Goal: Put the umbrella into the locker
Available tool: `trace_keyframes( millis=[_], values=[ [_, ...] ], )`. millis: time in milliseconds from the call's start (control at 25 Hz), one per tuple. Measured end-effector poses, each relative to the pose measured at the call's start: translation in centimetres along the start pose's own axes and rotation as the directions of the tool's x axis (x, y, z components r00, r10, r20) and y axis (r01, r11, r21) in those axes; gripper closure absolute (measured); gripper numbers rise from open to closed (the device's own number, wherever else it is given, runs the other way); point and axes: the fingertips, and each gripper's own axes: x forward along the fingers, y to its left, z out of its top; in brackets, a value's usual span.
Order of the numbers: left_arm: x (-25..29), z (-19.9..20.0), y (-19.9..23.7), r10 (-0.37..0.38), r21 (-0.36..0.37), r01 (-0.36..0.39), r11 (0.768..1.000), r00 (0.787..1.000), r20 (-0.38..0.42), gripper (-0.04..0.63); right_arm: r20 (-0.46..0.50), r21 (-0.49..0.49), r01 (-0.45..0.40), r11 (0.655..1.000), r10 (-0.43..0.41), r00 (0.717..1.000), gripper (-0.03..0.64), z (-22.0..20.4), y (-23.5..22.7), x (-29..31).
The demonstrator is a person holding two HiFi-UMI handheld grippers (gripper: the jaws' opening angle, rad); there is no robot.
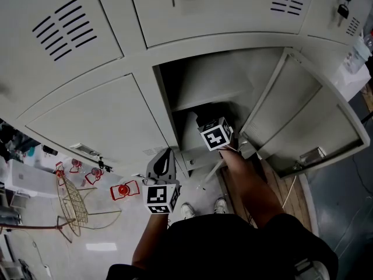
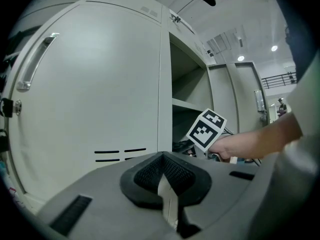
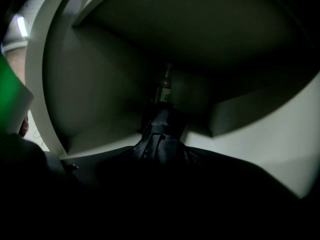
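Now the right gripper [image 1: 208,122], jaws wide around the umbrella [image 3: 159,134] on the locker [image 1: 211,85] floor, should back straight out; the left gripper [image 1: 165,159] hangs closed, empty.

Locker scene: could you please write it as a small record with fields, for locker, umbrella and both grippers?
locker: one compartment open, door swung aside
umbrella: black, folded, inside that compartment
right gripper: reaching into the compartment, umbrella between its jaws; too dark to tell the grip
left gripper: outside the locker, jaws together, empty
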Motion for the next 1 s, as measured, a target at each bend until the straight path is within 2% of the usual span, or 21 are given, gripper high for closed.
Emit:
trace_keyframes(
  millis=[120,280,520,800,1000],
  values=[
    [-0.3,-0.2,0.4,0.015,-0.009,-0.015,1.000,1.000,-0.005,0.598,0.042,0.042,-0.026,0.999,0.024,0.999,0.344,0.6,0.0,-0.8],
    [-0.6,-0.2,1.3,0.038,-0.016,-0.038,0.999,0.999,-0.007,0.598,0.074,0.048,-0.030,0.998,0.027,0.997,0.339,1.1,-0.2,-2.3],
    [-0.8,-0.9,0.7,0.031,-0.030,-0.032,0.999,0.999,-0.039,0.598,0.145,0.071,-0.060,0.996,0.050,0.988,0.339,1.4,0.0,-4.8],
    [-0.7,-0.3,0.2,0.028,-0.027,-0.028,0.999,1.000,-0.012,0.598,0.222,0.083,-0.092,0.992,0.071,0.972,0.342,2.3,0.5,-8.7],
    [-0.8,-0.5,0.1,0.029,-0.042,-0.031,0.999,0.999,-0.046,0.598,0.276,0.079,-0.106,0.991,0.081,0.958,0.413,2.2,1.8,-11.2]
  ],
)
